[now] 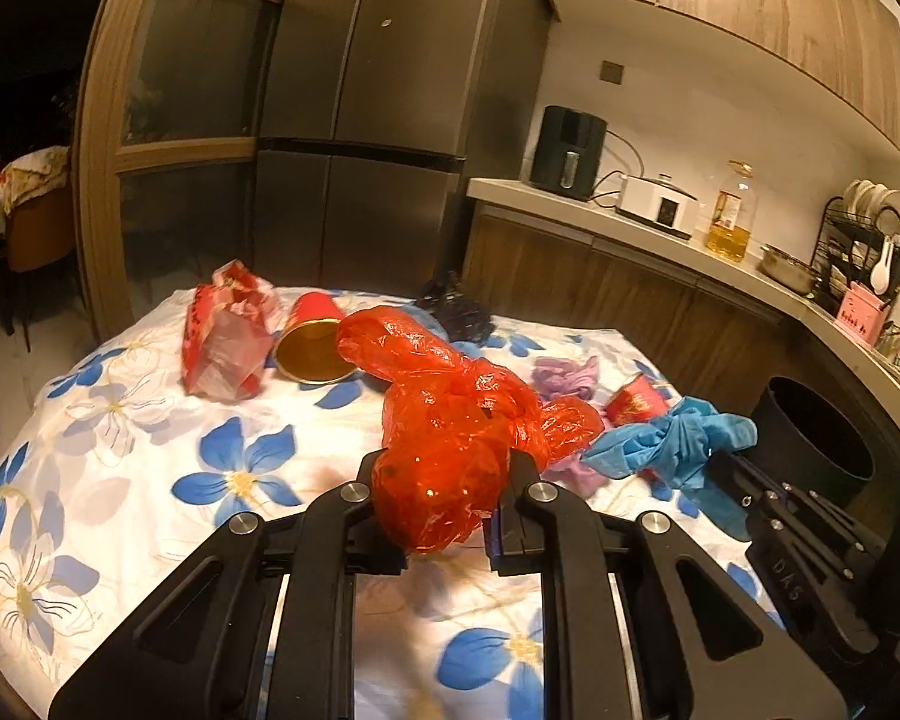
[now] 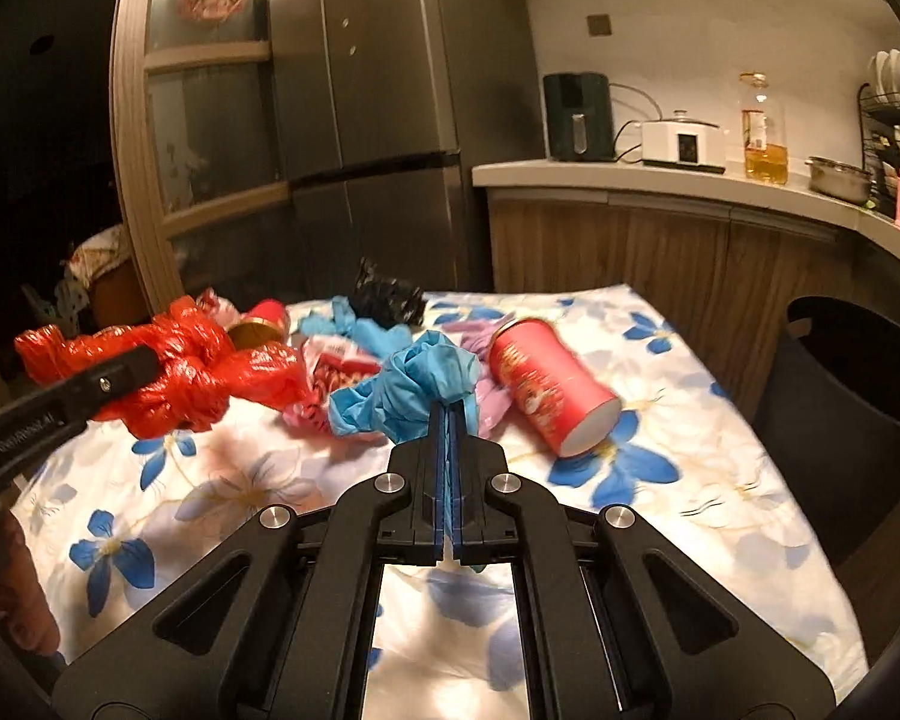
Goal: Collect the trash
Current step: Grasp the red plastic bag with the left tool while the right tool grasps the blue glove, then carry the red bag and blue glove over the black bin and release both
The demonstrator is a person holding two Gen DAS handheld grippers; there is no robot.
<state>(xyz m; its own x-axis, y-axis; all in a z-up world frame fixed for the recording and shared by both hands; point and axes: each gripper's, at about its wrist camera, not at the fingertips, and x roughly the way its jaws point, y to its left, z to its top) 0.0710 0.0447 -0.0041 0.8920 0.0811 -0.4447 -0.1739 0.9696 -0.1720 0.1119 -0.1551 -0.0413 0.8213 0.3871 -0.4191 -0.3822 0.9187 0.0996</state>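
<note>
Trash lies scattered on a table under a white cloth with blue flowers, and two pieces of it are gripped. A crumpled red plastic bag sits at the centre of the left wrist view, pinched between the jaws of the left gripper, which stand partly apart with the bag's lower bulge filling the gap. A crumpled blue plastic bag is clamped by the right gripper, whose jaws are nearly shut on a thin fold of it at mid-frame.

Behind these, in the upper middle of the right view, a red paper cup lies on its side just right of the blue bag. A second red cup with a gold inside, a red-and-clear wrapper, a black bag and a purple wad lie towards the far edge.

A dark round bin stands beside the table's right edge, with bare cloth between it and the cup.
</note>
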